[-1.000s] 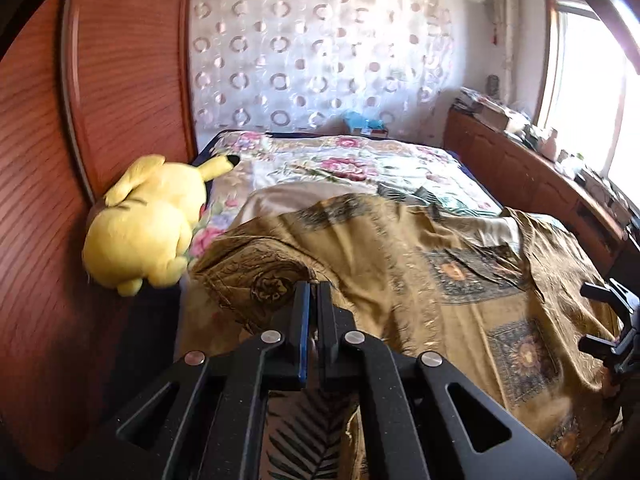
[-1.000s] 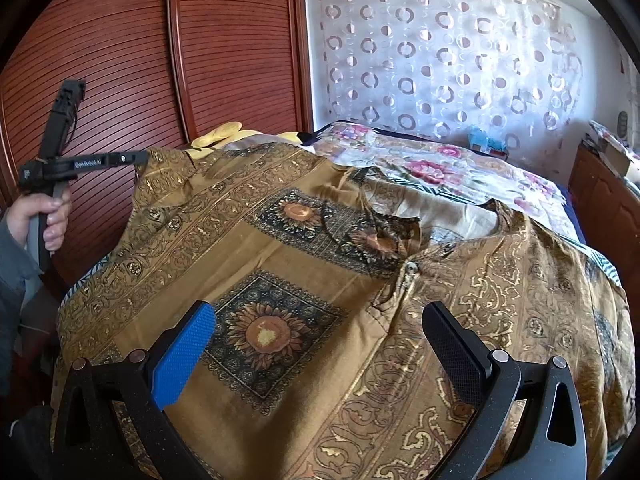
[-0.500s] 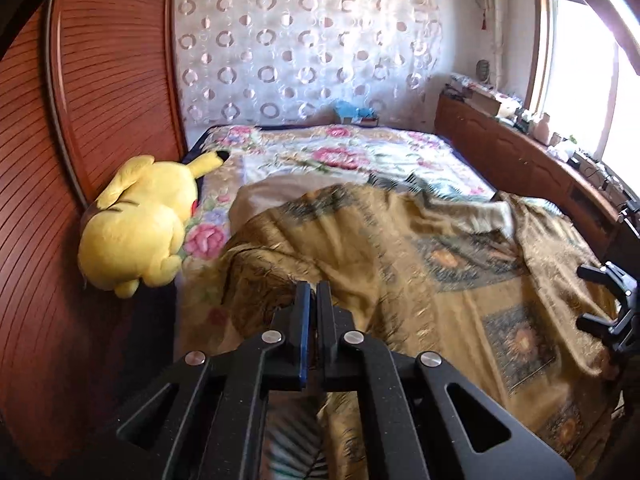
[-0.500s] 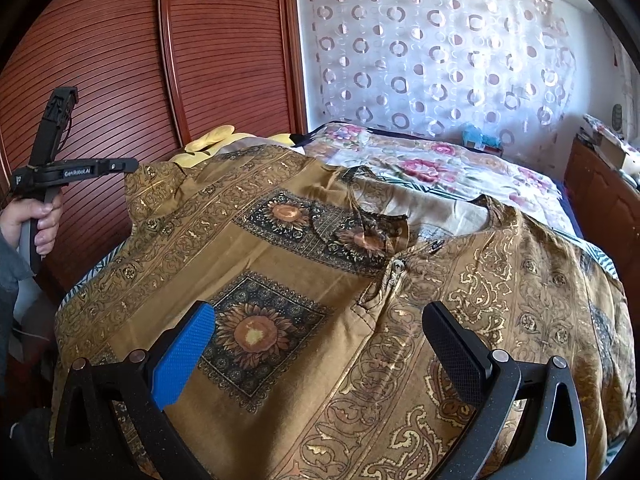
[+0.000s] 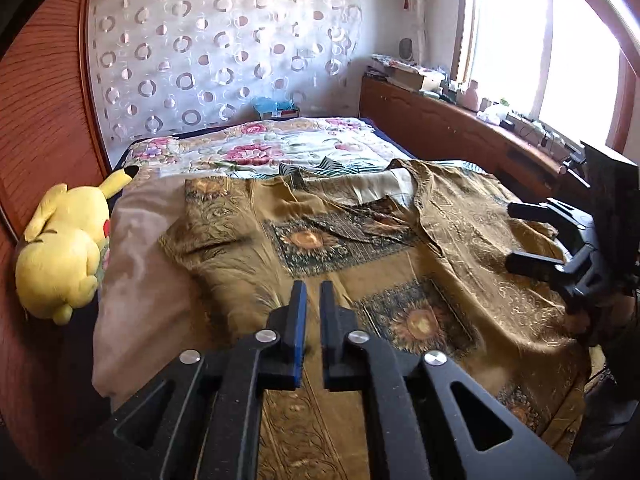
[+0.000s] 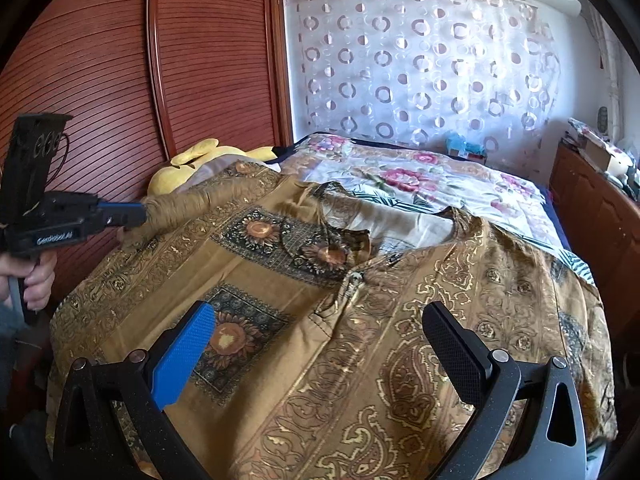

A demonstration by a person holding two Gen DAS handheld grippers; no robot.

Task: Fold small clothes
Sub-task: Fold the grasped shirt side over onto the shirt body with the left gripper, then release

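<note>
A golden-brown patterned shirt [image 5: 360, 264] with sunflower squares lies spread on the bed, also in the right wrist view [image 6: 320, 312]. My left gripper [image 5: 313, 296] has its jaws almost together with a narrow gap; in the right wrist view [image 6: 140, 216] it is pinching a bunched sleeve edge at the shirt's left side. My right gripper [image 6: 316, 332] is wide open and empty above the shirt's lower front; it shows at the right in the left wrist view [image 5: 516, 236].
A yellow plush toy [image 5: 64, 252] lies at the bed's left edge by the red wooden wardrobe [image 6: 120, 80]. A floral quilt [image 5: 260, 148] covers the far bed. A cluttered wooden sideboard [image 5: 460, 128] runs along the right under the window.
The left gripper has swung the sleeve inward and lowered it over the shirt; the raised fabric has flattened onto the bed. The right gripper has stayed open, nearly still.
</note>
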